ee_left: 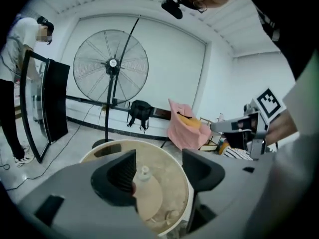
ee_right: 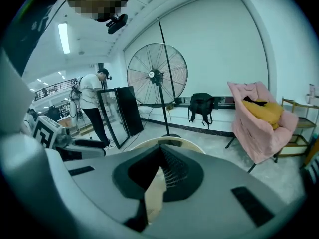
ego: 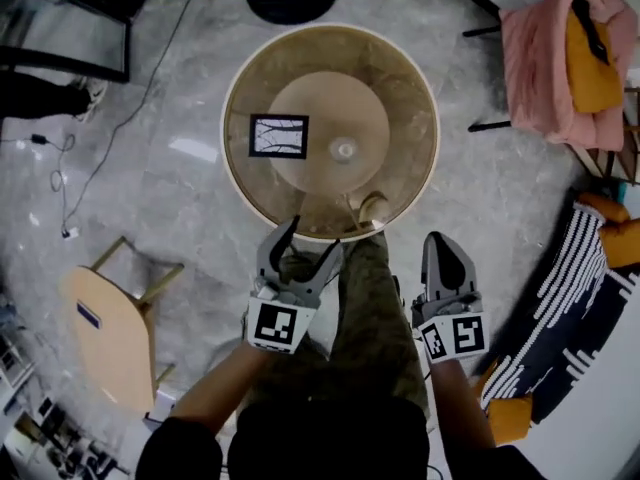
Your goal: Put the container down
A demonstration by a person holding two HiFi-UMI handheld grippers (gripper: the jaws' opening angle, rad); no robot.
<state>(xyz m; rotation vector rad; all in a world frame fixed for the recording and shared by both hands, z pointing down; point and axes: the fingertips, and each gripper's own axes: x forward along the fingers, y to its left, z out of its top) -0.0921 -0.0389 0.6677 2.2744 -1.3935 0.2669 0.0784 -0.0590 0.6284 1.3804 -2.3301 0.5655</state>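
A round glass-topped table [ego: 236, 88] stands in front of me. Near its front edge sits a small beige container [ego: 372, 206], which shows low in the left gripper view [ee_left: 172, 216]. A small capped white thing [ego: 345, 150] stands at the table's centre [ee_left: 144, 172]. My left gripper [ego: 313, 233] hovers at the table's front edge, left of the container, open with nothing between its fingers [ee_left: 158, 168]. My right gripper [ego: 440, 240] is shut and empty, held off the table to the right of the container [ee_right: 159, 151].
A black-and-white marker card [ego: 279, 135] lies on the table's left half. A wooden stool [ego: 105, 333] is at my left, a pink-draped chair [ego: 545, 58] at far right, a striped cushion [ego: 565, 288] beside my right arm. A floor fan [ee_left: 110, 63] and a person [ee_left: 15, 59] stand beyond.
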